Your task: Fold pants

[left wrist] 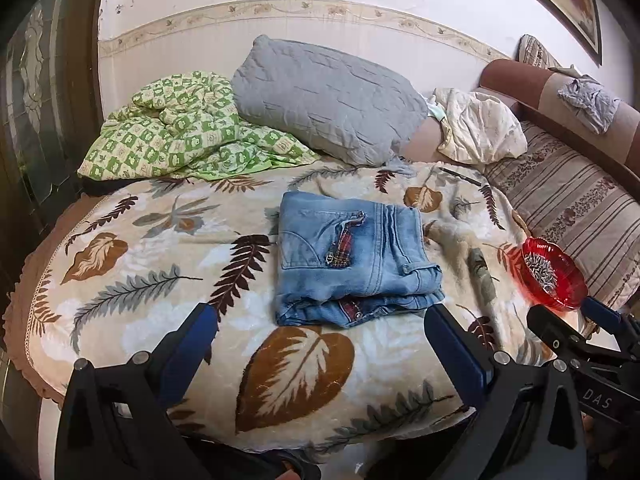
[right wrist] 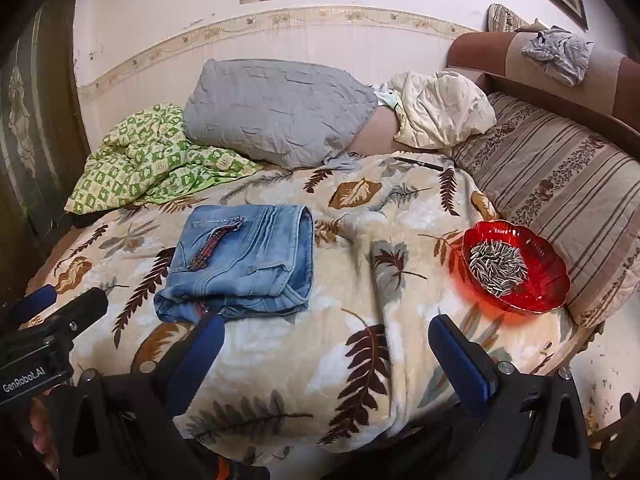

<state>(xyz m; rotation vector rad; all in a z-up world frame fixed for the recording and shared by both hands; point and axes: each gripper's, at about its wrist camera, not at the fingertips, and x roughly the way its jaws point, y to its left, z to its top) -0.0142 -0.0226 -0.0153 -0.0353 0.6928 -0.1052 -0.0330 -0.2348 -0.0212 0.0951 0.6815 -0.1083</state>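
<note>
While both tools are held above the near edge of the leaf-print blanket (left wrist: 132, 264), the folded jeans (left wrist: 356, 260) are seen lying flat at its middle, untouched. The left gripper (left wrist: 320, 328) is spread wide, nothing between its fingers. The right gripper (right wrist: 326, 336) is likewise spread apart and empty. A red bowl of seeds (right wrist: 516, 268) is noted well right of the jeans.

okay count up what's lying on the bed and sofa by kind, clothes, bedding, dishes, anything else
Clothes: 2, the folded jeans and a grey garment on the sofa back.
Bedding: 3, the grey pillow, green checked blanket and cream cloth bundle.
Dishes: 1, the red bowl of seeds.
Other: 1, a dark pencil.
Total: 7
</note>
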